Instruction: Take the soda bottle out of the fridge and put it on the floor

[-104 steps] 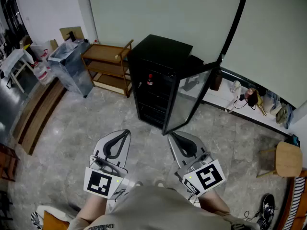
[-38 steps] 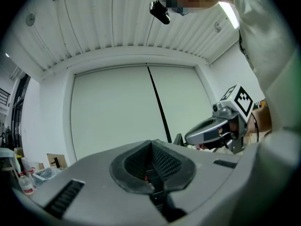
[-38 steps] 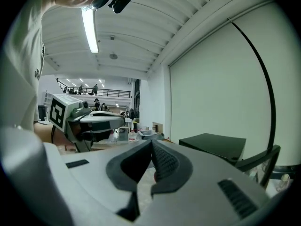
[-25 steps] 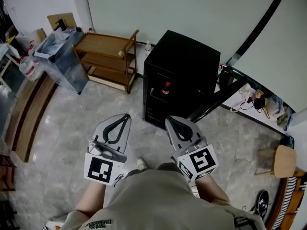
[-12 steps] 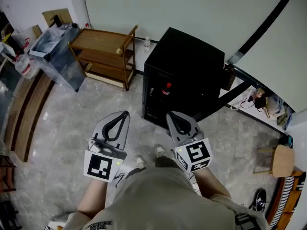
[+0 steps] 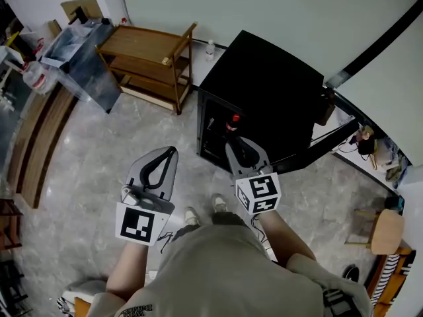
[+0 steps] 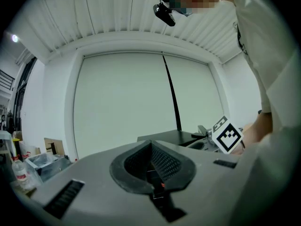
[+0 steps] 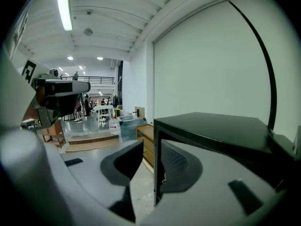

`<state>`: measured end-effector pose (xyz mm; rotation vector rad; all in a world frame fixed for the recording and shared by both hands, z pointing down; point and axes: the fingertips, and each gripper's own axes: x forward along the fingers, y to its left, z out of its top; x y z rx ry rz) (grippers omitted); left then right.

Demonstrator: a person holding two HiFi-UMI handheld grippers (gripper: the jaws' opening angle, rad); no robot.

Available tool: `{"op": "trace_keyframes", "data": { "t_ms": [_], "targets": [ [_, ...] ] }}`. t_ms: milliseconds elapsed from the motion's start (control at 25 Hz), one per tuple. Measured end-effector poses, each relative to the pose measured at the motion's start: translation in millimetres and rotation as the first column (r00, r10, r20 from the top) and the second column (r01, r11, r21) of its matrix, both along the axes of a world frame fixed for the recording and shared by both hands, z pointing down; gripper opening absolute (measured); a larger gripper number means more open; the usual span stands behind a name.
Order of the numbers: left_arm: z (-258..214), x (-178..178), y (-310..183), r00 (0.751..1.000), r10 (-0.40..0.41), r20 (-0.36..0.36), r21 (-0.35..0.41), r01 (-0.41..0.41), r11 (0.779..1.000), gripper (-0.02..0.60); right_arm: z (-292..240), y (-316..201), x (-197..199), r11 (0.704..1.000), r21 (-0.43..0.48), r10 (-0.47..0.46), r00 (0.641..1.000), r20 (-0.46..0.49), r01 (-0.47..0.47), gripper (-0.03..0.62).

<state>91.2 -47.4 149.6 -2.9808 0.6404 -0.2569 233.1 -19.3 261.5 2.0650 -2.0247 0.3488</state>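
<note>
We hold the left gripper (image 6: 169, 152) low in front of us, over the grey stone floor (image 6: 86, 150). In the left gripper view its jaws (image 7: 150, 147) are pressed together with nothing between them. Our right gripper (image 6: 235, 148) is further forward, its tips close to the front of the black fridge (image 6: 268, 84). In the right gripper view its jaws (image 8: 151, 147) are opening, a clear gap shows between the pads, and nothing is between them. Only the fridge's front edge (image 8: 157, 140) appears through the gap, further off.

Just past the right gripper's tips, the soda bottle (image 6: 232, 122) with its red cap stands upright inside the fridge. The fridge door (image 6: 317, 144) is swung open to the right. Left of the fridge a wooden shelf cart (image 6: 149, 61) stands against the pale wall (image 6: 264, 5).
</note>
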Motion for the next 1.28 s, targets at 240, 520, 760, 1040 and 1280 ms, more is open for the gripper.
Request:
{"op": "trace_keyframes", "data": {
  "t_ms": [240,520,760,1040,1280],
  "targets": [
    [23,25,-20,1.000,-0.016,0.022,-0.030,0.016,0.999,0.006,61,-30,39,0.996,-0.083,0.027,0.999,0.020,-0.025,0.126],
    [53,44,-39,0.997,-0.036,0.066,-0.069,0.040,0.997,0.006,133,-60,84,0.981,-0.173,0.086,0.996,-0.019,-0.088,0.135],
    [72,52,-52,0.995,-0.047,0.093,-0.106,0.056,0.993,0.006,178,-84,114,0.966,-0.217,0.136,0.990,-0.029,-0.139,0.147],
    [95,50,-56,0.990,-0.070,0.121,-0.136,0.086,0.987,0.006,231,-107,136,0.940,-0.307,0.139,0.989,-0.050,-0.147,0.172],
    [107,49,-57,0.985,-0.068,0.160,-0.145,0.091,0.985,0.006,256,-118,145,0.920,-0.361,0.141,0.988,-0.068,-0.156,0.172]
  ]
}}
